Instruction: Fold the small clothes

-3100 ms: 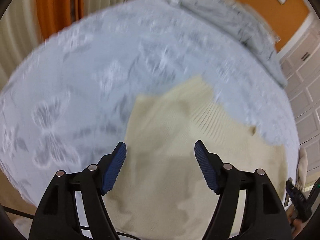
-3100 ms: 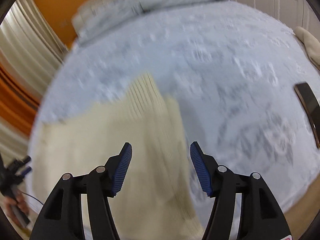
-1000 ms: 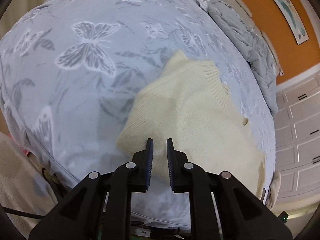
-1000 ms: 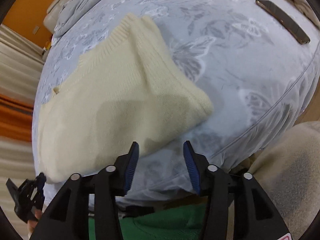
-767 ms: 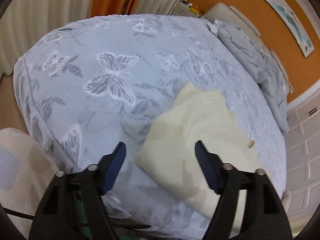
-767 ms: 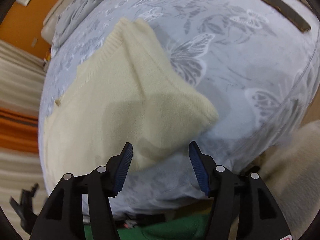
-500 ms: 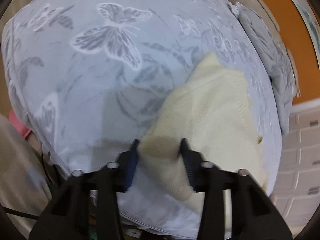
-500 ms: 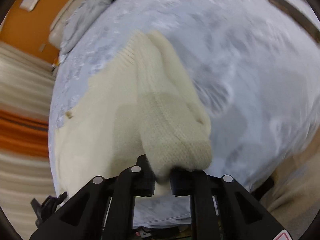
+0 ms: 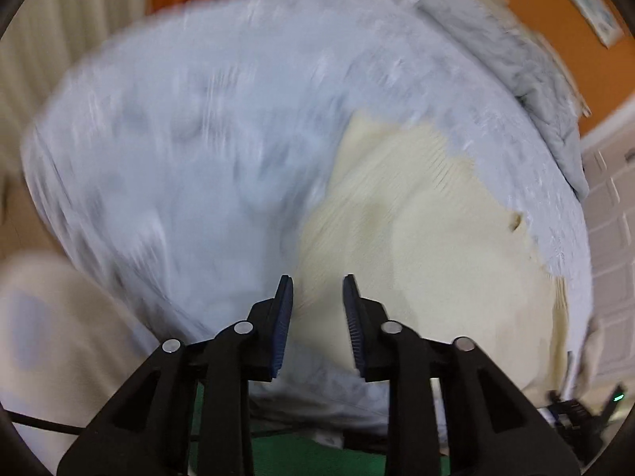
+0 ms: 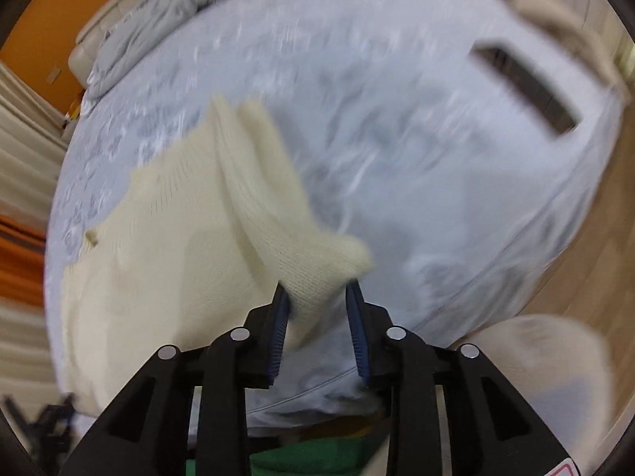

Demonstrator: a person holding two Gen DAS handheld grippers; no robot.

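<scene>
- Bed w/ pale blue-grey printed sheet fills both views; orange wall + cream curtains behind, both frames motion-blurred.
- My right gripper, bottom centre of right view: blue pads part-way apart, a bunched corner of the cream knit sweater sits between them. The cloth touches the left pad; can't tell if the right pad bears on it, so can't call the grip firm or loose.
- That corner looks raised toward the cam, a ridge of knit running from it up to upper-left centre of frame.
- My left gripper, bottom centre of left view: pads apart w/ a narrow gap, nothing between them. Tips frame the sweater's near left edge; contact w/ cloth unclear through the blur.
- Sweater spreads over centre-right of left view, ribbed band toward the top, small tab on its right edge.
- Outward, right view: dark flat rectangular thing on the sheet, upper right, well apart from the sweater; too smeared to ID.
- Beige cloth at sheet's far edge, top right of same view.
- Crumpled grey blanket along the bed's far side, upper right of left view; upper left in right view.
- Framed picture on the orange wall, top right, left view.
</scene>
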